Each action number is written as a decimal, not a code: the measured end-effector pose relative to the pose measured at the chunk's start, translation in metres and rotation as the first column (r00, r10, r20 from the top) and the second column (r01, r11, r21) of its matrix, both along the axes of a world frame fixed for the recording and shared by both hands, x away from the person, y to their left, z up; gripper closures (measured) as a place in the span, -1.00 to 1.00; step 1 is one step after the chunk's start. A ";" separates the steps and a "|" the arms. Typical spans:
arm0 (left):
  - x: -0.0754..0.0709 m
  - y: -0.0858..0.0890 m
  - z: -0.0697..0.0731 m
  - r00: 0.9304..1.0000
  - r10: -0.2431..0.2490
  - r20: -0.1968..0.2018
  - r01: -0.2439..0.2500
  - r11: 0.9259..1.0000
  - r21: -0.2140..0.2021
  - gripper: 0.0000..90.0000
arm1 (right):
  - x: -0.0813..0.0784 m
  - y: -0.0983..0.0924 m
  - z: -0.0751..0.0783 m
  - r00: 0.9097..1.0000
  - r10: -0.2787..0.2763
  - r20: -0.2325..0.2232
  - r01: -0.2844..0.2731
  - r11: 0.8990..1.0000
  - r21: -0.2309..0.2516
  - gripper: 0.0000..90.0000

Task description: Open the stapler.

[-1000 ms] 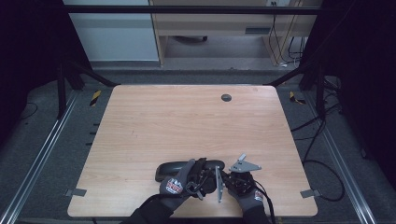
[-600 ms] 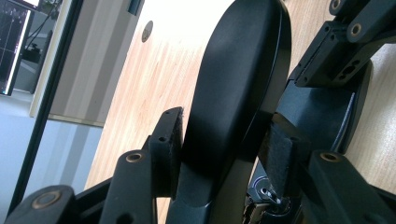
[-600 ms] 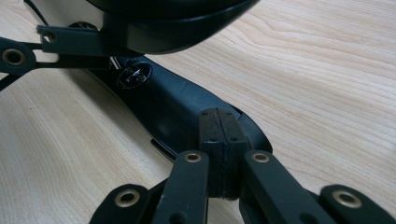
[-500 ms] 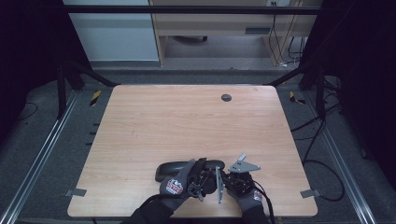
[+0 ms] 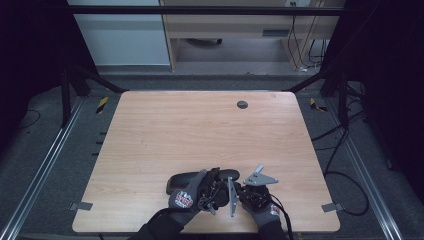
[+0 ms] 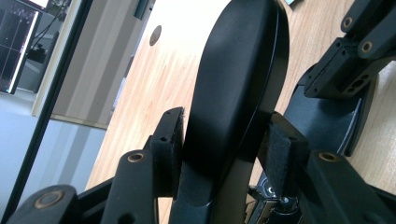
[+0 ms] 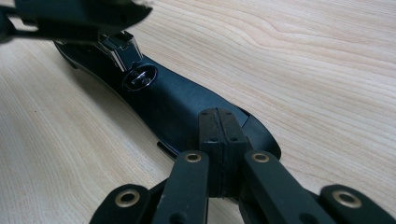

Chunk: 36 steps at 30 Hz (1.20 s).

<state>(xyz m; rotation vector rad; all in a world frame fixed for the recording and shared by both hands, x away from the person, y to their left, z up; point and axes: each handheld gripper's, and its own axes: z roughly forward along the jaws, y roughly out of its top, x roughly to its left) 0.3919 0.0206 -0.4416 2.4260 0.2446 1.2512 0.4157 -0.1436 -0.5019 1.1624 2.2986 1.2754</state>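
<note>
At the near edge of the wooden surface (image 5: 150, 130), the left gripper (image 6: 224, 140) pinches the raised upper arm of a black stapler (image 6: 233, 79) between its fingers. The right gripper (image 7: 219, 140), fingers pressed together, rests its tips on the stapler's base. Farther off, a round dark hole (image 5: 242, 104) lies near the far edge.

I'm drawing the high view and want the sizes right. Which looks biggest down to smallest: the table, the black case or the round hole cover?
1. table
2. black case
3. round hole cover, clearly smallest, though it sits farther from the camera.
</note>
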 end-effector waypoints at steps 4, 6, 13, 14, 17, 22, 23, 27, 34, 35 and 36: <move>0.000 0.003 0.004 1.000 0.004 -0.002 -0.004 1.000 -0.020 0.19 | 0.000 0.000 0.000 1.000 -0.003 -0.003 0.003 1.000 0.003 1.00; 0.000 0.005 0.007 1.000 0.008 0.000 -0.008 0.999 -0.037 0.20 | -0.001 0.000 0.000 1.000 -0.004 -0.010 0.004 1.000 0.006 1.00; -0.002 0.015 0.017 1.000 0.017 0.009 -0.016 0.995 -0.097 0.22 | -0.001 0.001 0.001 1.000 -0.003 -0.001 0.003 1.000 -0.008 1.00; -0.002 0.017 0.018 1.000 0.018 0.010 -0.017 0.994 -0.105 0.23 | -0.001 0.001 0.001 1.000 -0.005 -0.002 0.005 1.000 -0.007 1.00; -0.002 0.021 0.022 1.000 0.019 0.019 -0.016 0.993 -0.119 0.24 | -0.001 0.001 0.001 1.000 -0.005 -0.006 0.005 1.000 -0.005 1.00; -0.003 0.026 0.028 0.999 0.029 0.021 -0.025 0.989 -0.144 0.25 | 0.000 0.001 0.001 1.000 -0.002 -0.005 0.002 1.000 -0.009 1.00; -0.003 0.027 0.028 0.999 0.031 0.021 -0.028 0.988 -0.151 0.25 | 0.000 0.001 0.001 1.000 -0.002 -0.005 0.002 1.000 -0.009 1.00; -0.004 0.033 0.033 0.999 0.039 0.027 -0.033 0.982 -0.188 0.26 | 0.000 0.002 0.001 1.000 -0.005 -0.005 0.005 1.000 -0.009 1.00; -0.004 0.047 0.042 0.998 0.049 0.025 -0.041 0.968 -0.246 0.28 | -0.001 0.002 0.001 1.000 -0.009 -0.010 0.009 1.000 -0.008 1.00; -0.004 0.049 0.043 0.998 0.052 0.022 -0.044 0.966 -0.256 0.29 | -0.001 0.002 0.001 1.000 -0.009 -0.010 0.009 1.000 -0.007 1.00; -0.004 0.051 0.045 0.998 0.054 0.019 -0.048 0.965 -0.259 0.29 | -0.001 0.001 0.001 1.000 -0.008 -0.011 0.008 1.000 -0.008 1.00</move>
